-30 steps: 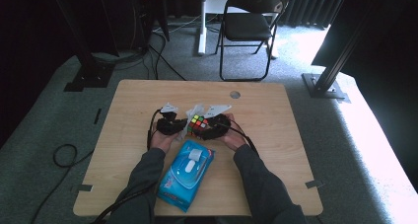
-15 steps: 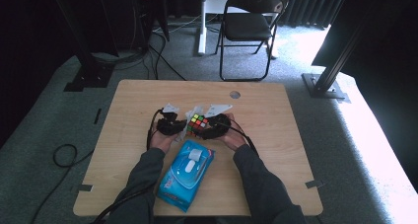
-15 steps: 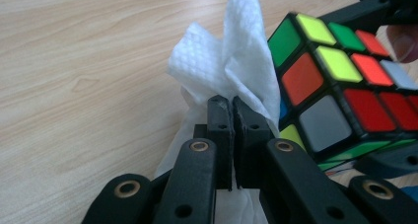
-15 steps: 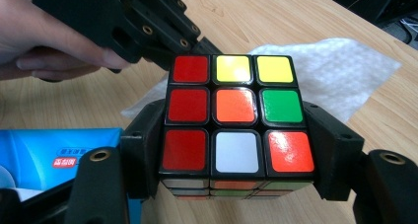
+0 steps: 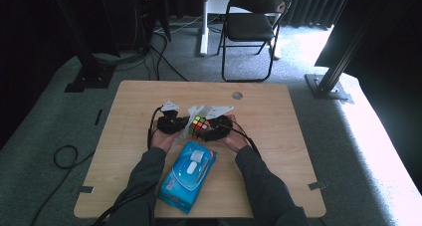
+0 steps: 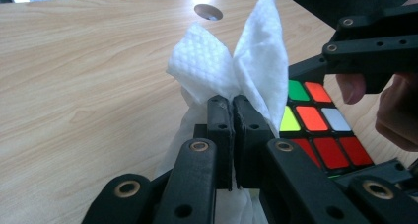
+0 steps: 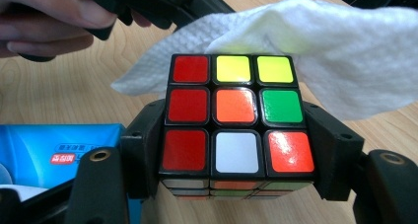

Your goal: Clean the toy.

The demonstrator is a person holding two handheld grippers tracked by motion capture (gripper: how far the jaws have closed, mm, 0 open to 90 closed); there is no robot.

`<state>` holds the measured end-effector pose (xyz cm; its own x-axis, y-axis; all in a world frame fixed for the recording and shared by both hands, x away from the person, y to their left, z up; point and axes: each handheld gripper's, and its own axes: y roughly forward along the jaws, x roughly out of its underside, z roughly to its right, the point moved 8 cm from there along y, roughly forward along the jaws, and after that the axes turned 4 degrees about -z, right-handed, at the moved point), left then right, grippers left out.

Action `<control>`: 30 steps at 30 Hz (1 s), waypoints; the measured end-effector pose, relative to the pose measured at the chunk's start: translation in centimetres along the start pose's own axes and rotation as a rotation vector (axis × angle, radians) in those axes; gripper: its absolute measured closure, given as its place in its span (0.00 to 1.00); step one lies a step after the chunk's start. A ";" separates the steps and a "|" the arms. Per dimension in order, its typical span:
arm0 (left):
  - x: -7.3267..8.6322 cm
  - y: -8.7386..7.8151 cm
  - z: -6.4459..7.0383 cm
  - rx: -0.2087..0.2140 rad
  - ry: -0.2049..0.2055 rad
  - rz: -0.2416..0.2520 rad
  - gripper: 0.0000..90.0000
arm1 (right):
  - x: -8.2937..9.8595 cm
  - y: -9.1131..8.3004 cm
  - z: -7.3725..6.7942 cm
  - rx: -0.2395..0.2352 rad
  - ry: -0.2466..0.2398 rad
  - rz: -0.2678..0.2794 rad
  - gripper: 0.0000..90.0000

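Left gripper [image 6: 232, 103]: clenched on white wipe [image 6: 236, 71], jaws pressed together w/ the sheet pinched between; wipe fans up in two lobes above the tips, more of it hanging below. In high view at table centre-left [image 5: 171, 124], held from below by a hand.
Wipe: touching the cube's far side; draped behind and over its top edge in right gripper view [image 7: 320, 51].
Cube [image 7: 235, 118]: scrambled 3x3, black frame; near face reads red/yellow/yellow, red/orange/green, red/white/orange. Held off the table btwn both grippers, mid-table in high view [image 5: 200, 125].
Right gripper [image 7: 235, 150]: grasping the cube, one jaw flat on each side face. In high view just right of cube [image 5: 219, 128].
Wipes pack [image 5: 189, 175]: blue, lying flat on wooden table [image 5: 278, 136] near the front edge, btwn the forearms; corner visible lower left in right gripper view [image 7: 54, 150].
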<state>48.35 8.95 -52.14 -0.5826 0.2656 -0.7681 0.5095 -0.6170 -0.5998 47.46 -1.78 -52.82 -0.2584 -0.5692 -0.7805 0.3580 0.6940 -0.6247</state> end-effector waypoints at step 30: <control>1.3 -0.5 0.5 -0.018 0.035 -0.047 0.96 | 0.3 -0.1 1.5 0.074 0.075 -0.004 0.38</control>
<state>47.01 9.27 -52.74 -0.5835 0.3197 -0.7465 0.4937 -0.5901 -0.6387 48.65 -2.74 -52.96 -0.3255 -0.5358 -0.7791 0.4210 0.6557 -0.6268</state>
